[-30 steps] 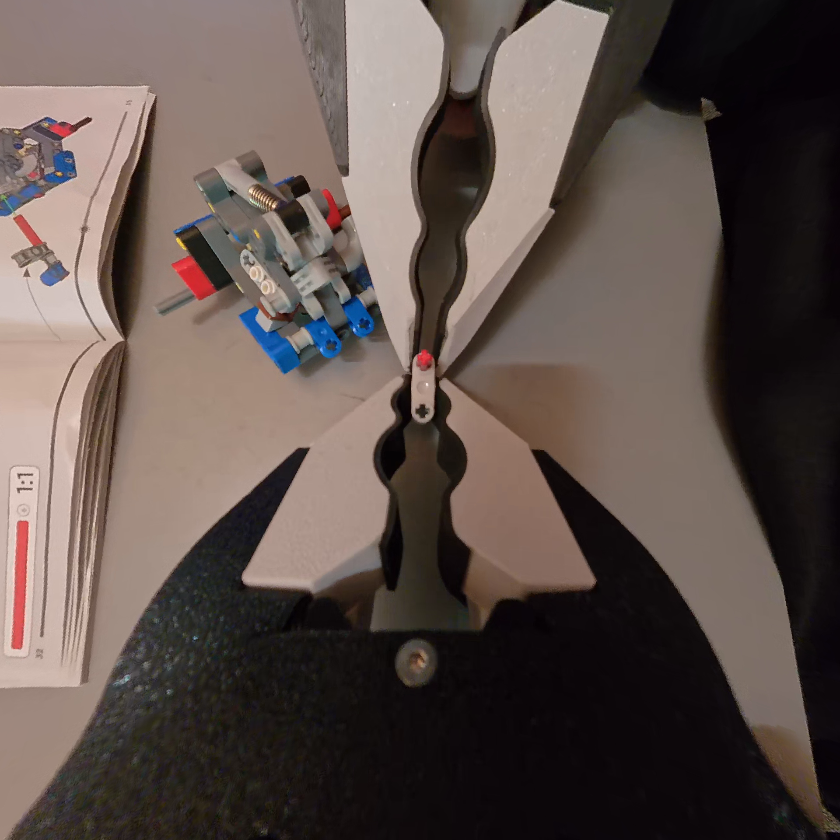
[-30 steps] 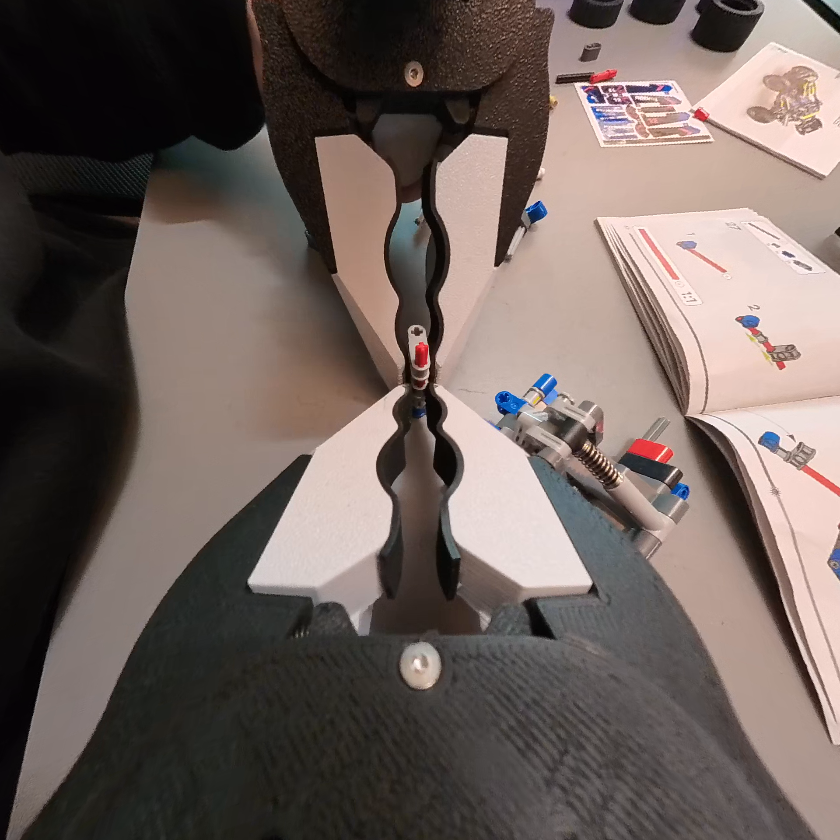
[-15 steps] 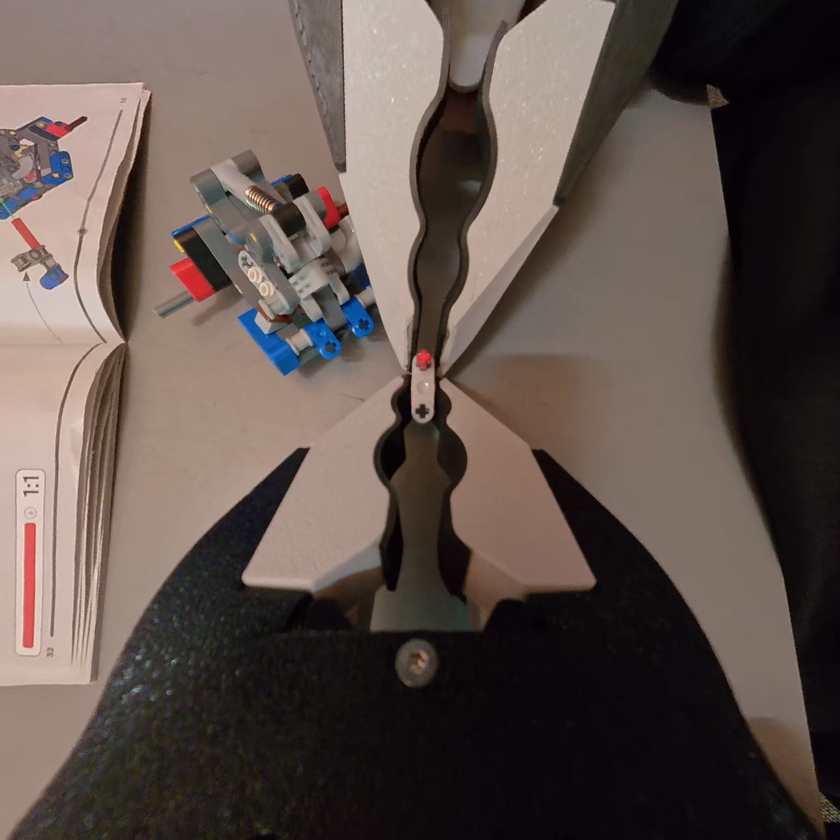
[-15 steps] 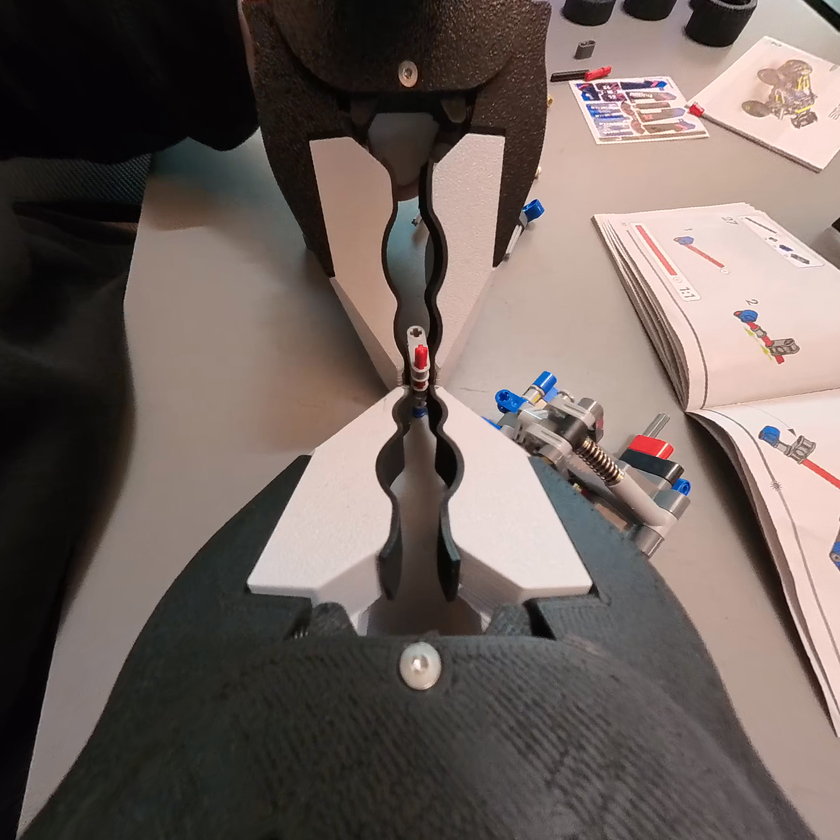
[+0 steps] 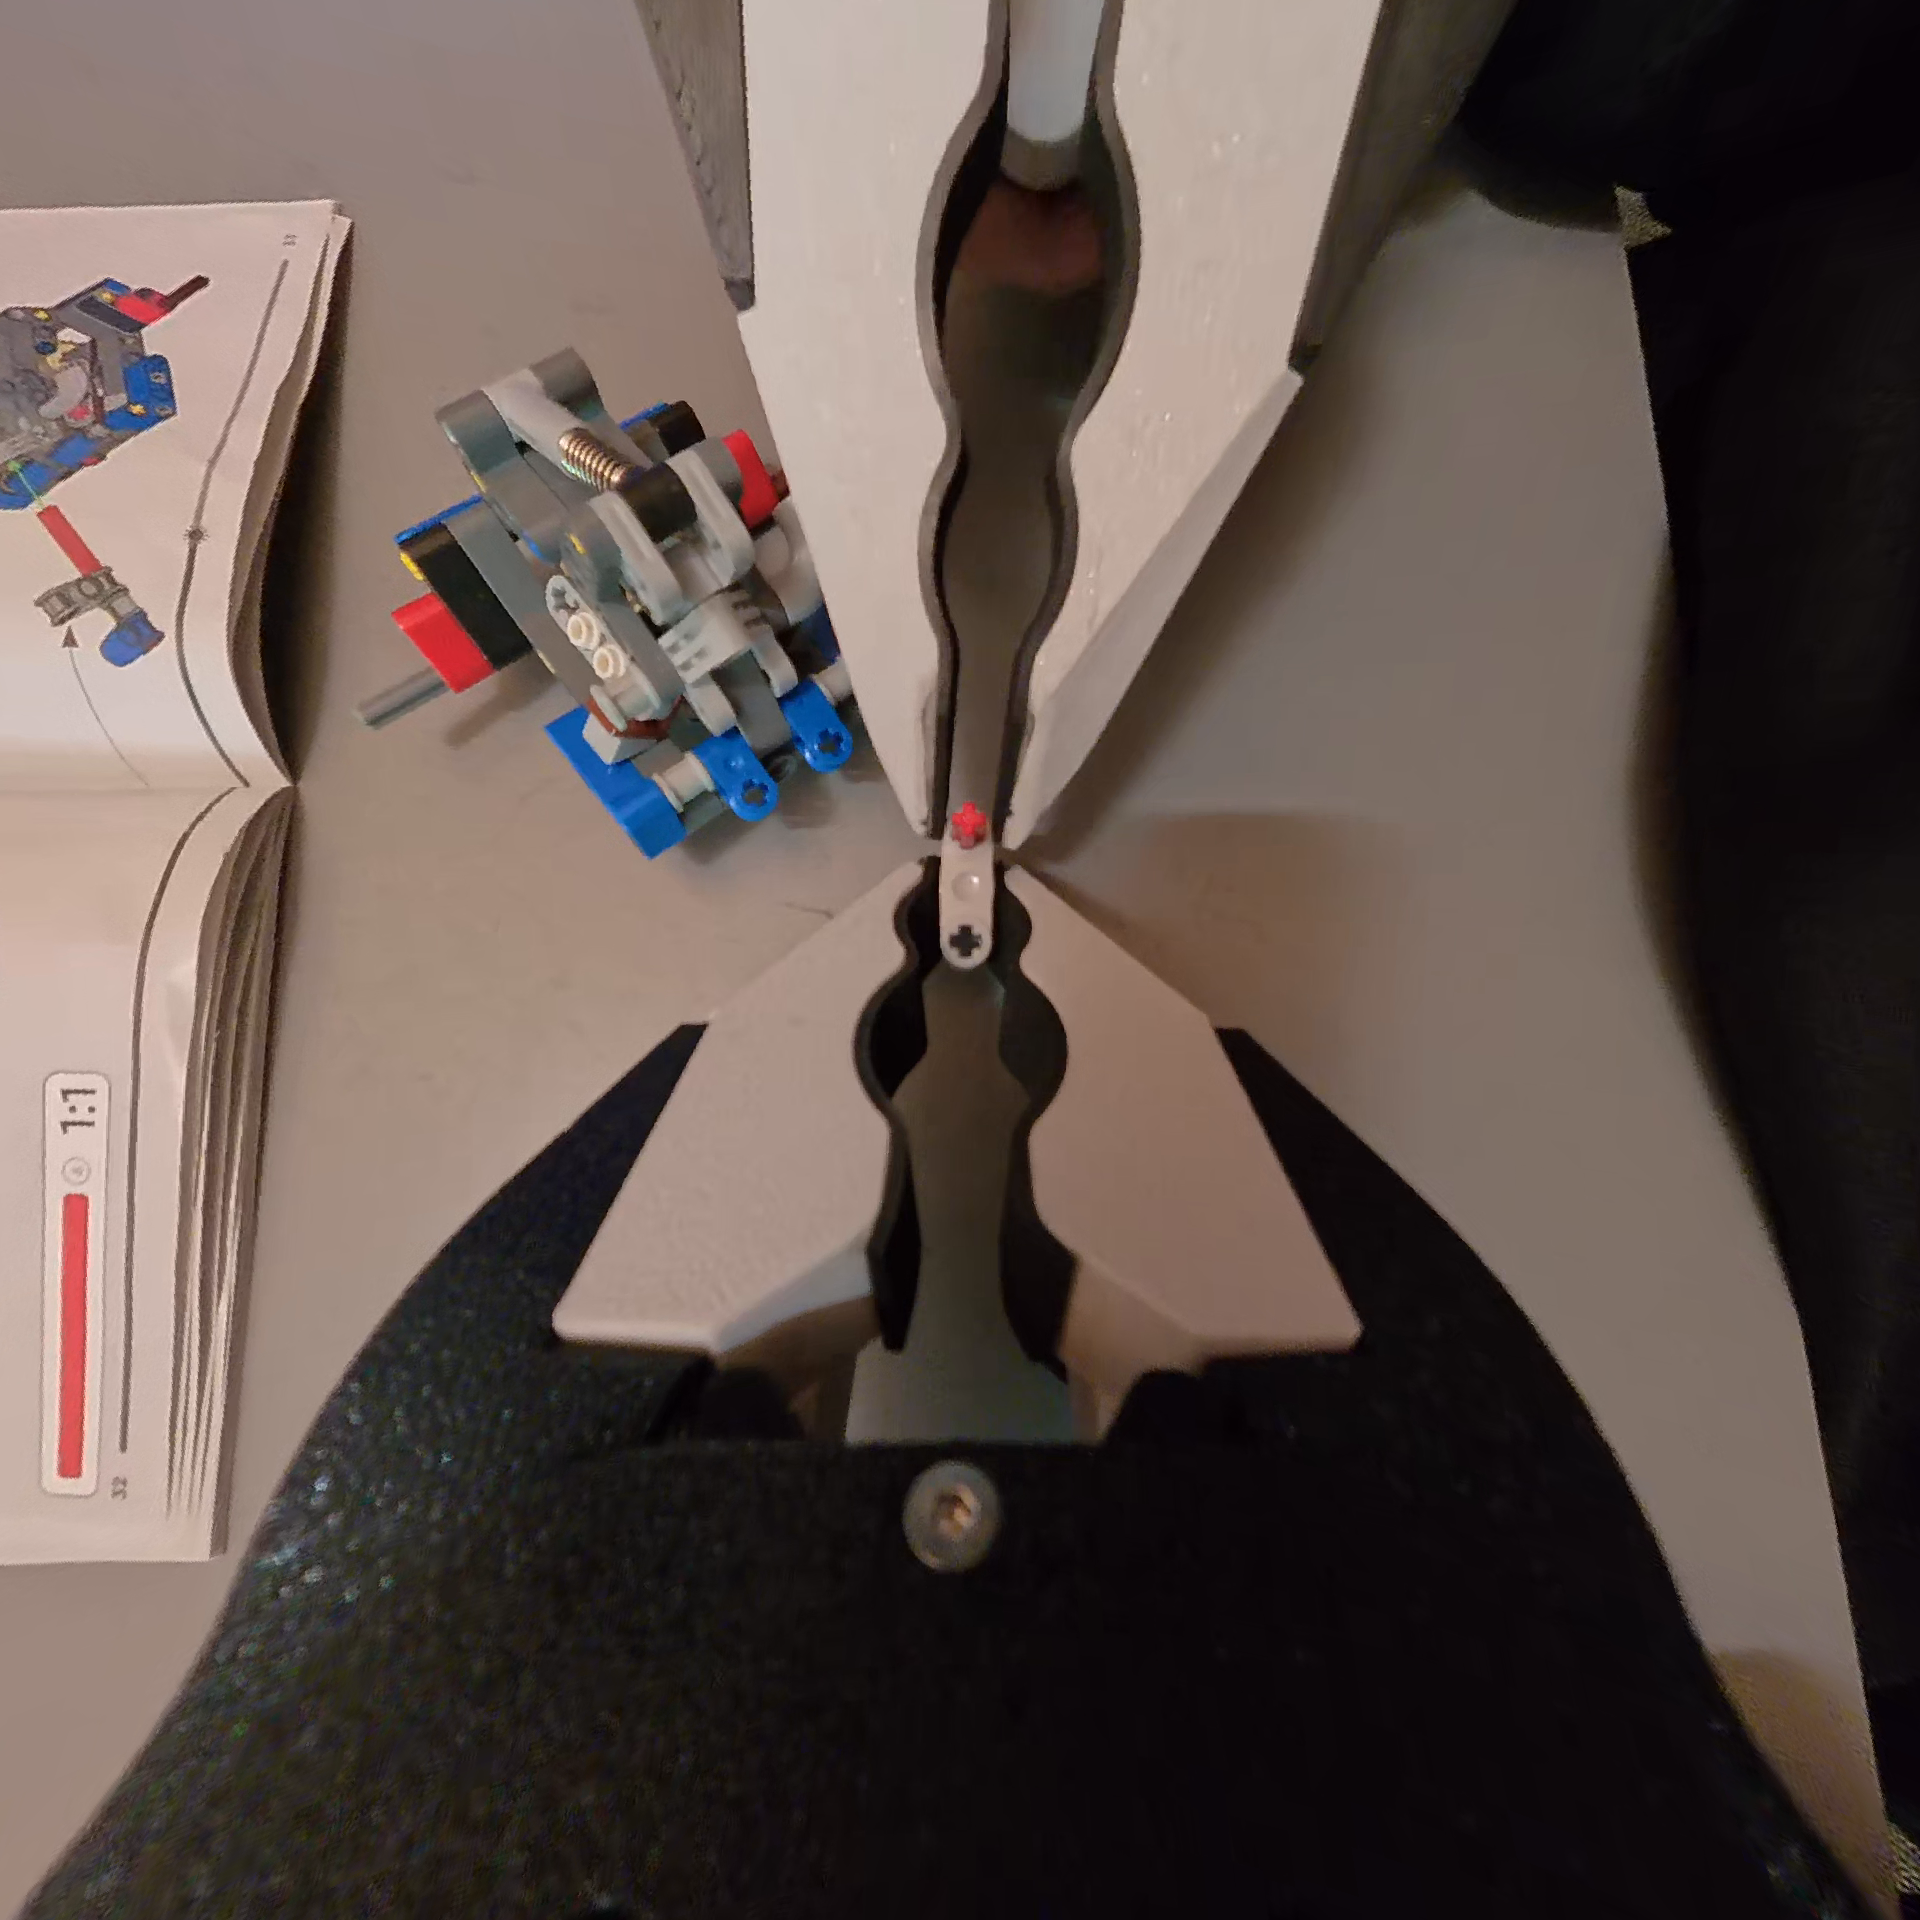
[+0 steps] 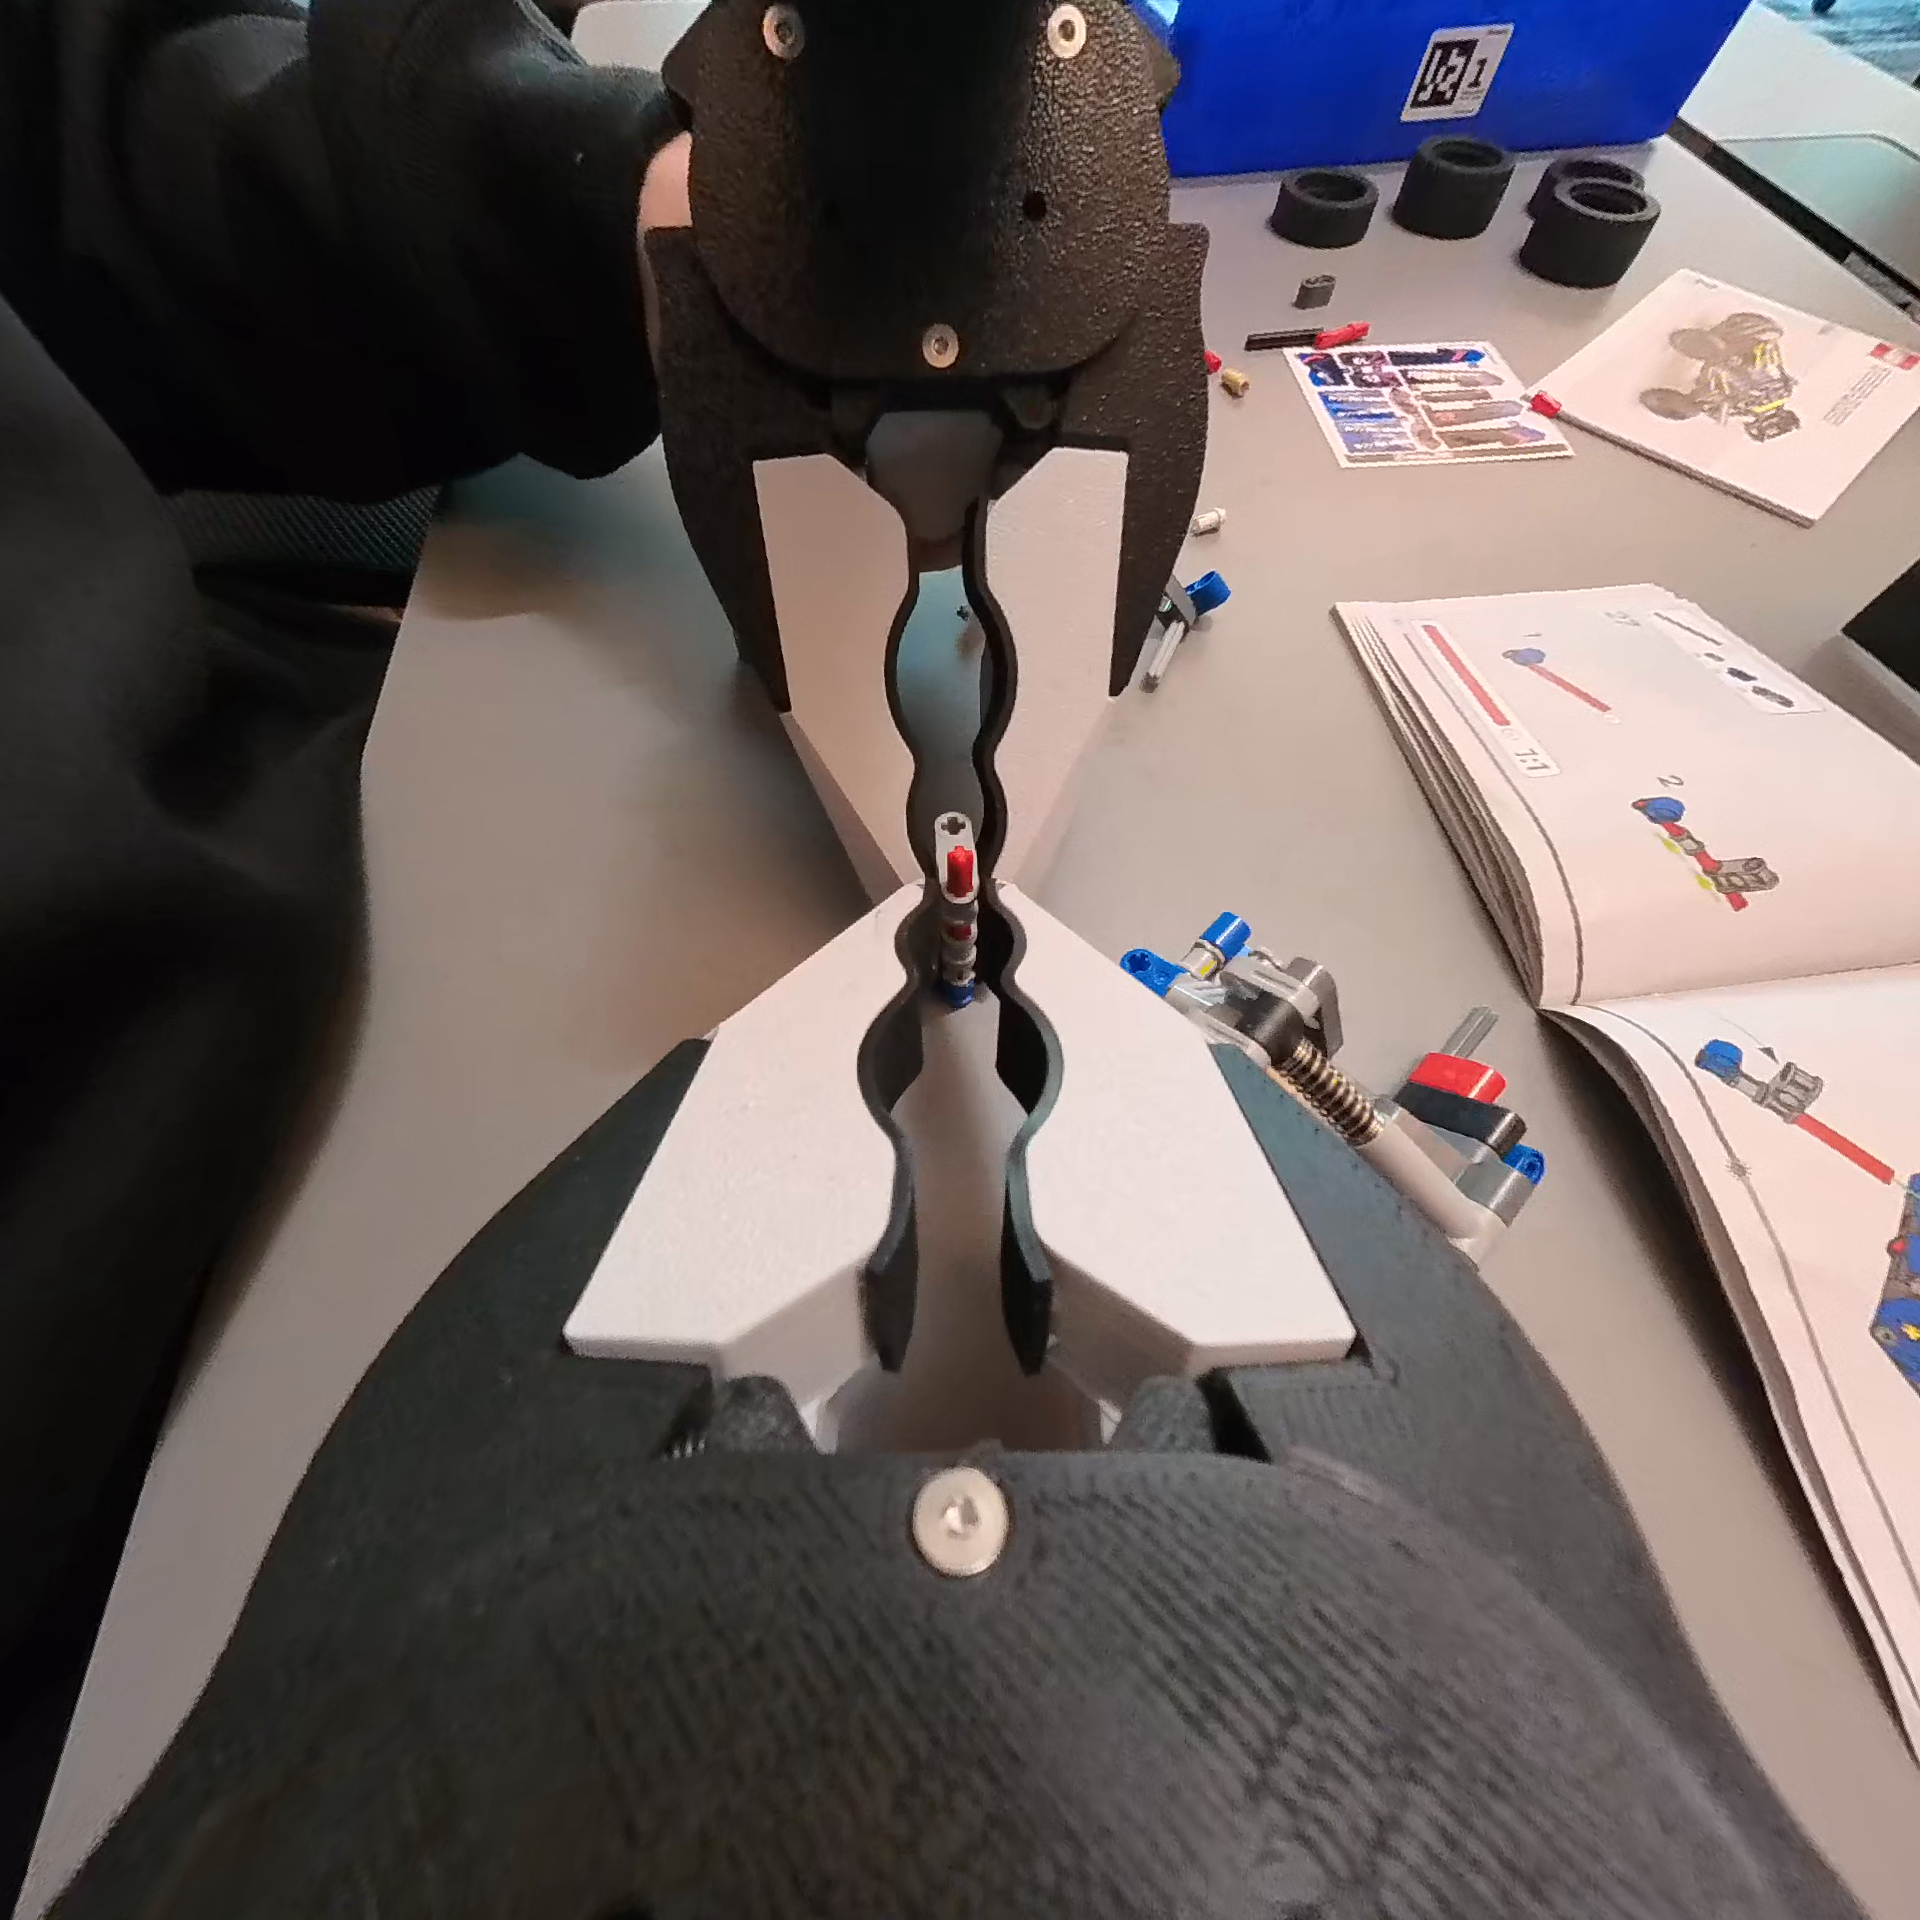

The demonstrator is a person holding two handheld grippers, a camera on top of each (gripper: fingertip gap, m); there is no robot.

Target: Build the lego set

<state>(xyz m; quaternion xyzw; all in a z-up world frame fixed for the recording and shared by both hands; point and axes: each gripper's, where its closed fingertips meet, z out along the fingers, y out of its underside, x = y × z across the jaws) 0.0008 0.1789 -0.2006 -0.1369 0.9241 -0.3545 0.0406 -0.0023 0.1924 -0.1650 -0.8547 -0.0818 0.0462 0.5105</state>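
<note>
Lego liftarm (image 5: 968,914), small and grey, stayed pinched in the left gripper (image 5: 971,894), tip to tip with the right gripper (image 6: 961,935), which was clenched on a red axle (image 6: 958,871) as 1 s before. Beside them the half-built model (image 5: 623,592) and open manual (image 5: 135,831) lay unmoved on the table (image 5: 1299,935).

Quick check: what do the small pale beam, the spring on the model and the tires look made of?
Beam: hard plastic, smooth, slightly glossy; moulded cross hole. Spring: looks like bare metal, shiny coiled wire. Tires: probably rubber, matte black with ribbed tread; too far off to be sure.
</note>
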